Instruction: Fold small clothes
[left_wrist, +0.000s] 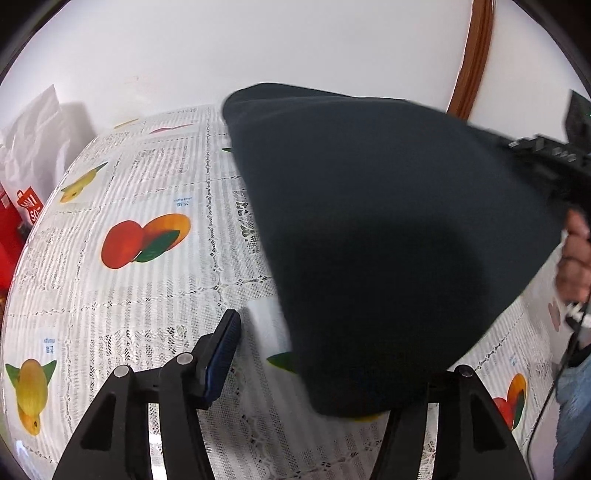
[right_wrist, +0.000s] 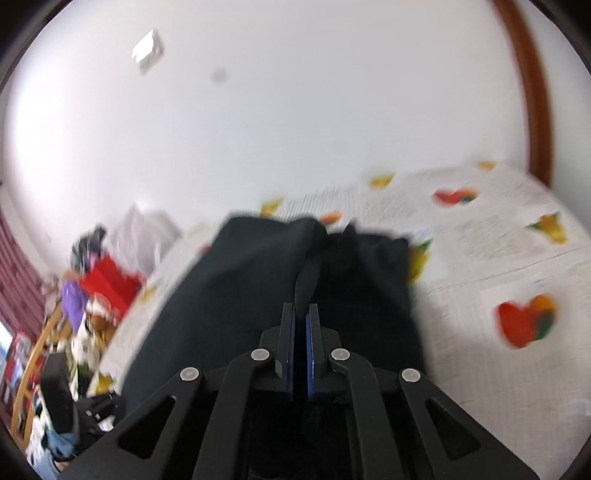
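A dark navy garment (left_wrist: 388, 240) hangs lifted above the table in the left wrist view and drapes over the right finger of my left gripper (left_wrist: 306, 354). The left gripper is open; its left finger (left_wrist: 221, 354) is bare and its right finger is hidden by the cloth. My right gripper (left_wrist: 546, 155) holds the garment's upper right corner. In the blurred right wrist view the right gripper (right_wrist: 301, 310) is shut on a pinched fold of the garment (right_wrist: 258, 280), which hangs down over the table.
The table carries a white lace cloth with fruit prints (left_wrist: 144, 240). A white bag (left_wrist: 33, 125) and a red bag (left_wrist: 22, 210) stand at the table's left end. A white wall and a brown door frame (left_wrist: 472, 62) are behind. Clutter (right_wrist: 74, 314) lies left.
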